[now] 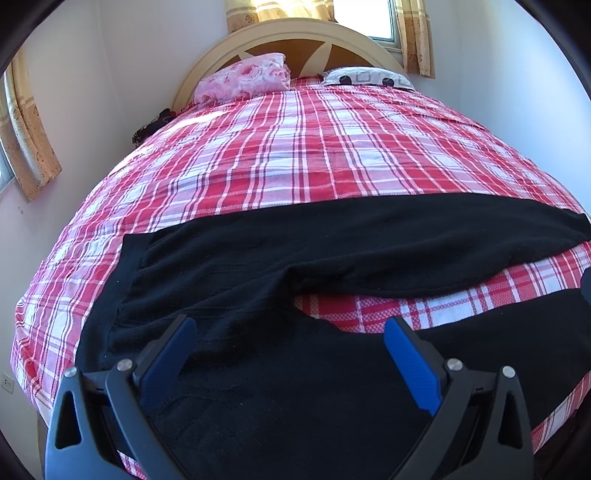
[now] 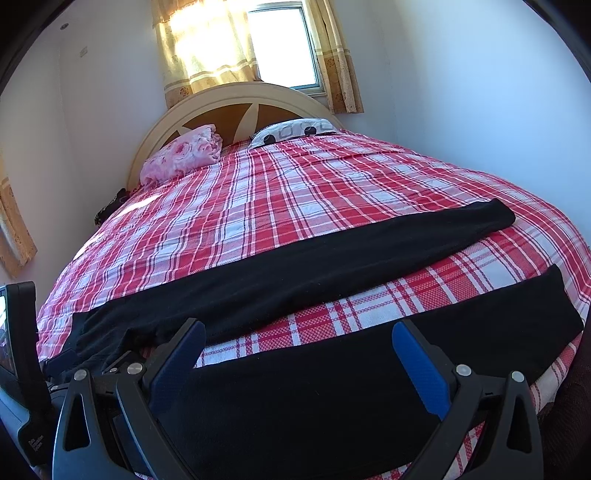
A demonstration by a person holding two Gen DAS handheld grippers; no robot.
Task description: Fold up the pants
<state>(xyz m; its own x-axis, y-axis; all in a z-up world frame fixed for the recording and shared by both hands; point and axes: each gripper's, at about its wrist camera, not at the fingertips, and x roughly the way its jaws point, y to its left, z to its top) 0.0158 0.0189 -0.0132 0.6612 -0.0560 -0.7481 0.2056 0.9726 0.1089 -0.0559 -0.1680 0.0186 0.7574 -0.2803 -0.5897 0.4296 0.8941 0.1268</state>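
Black pants (image 1: pixel 280 258) lie spread flat across the near end of a bed with a red and white plaid cover (image 1: pixel 295 147). The waist is at the left and both legs run to the right, with a strip of plaid between them. My left gripper (image 1: pixel 290 332) is open and empty, over the near leg close to the crotch. In the right wrist view the pants (image 2: pixel 295 273) show both legs, far and near. My right gripper (image 2: pixel 297 334) is open and empty above the near leg. The left gripper's body (image 2: pixel 22 350) shows at the left edge.
A pink floral folded blanket (image 1: pixel 243 79) and a patterned pillow (image 1: pixel 365 77) lie at the cream headboard (image 1: pixel 295 33). White walls stand close on both sides. A curtained window (image 2: pixel 258 44) is behind the headboard. A dark item (image 1: pixel 151 125) sits at the bed's far left edge.
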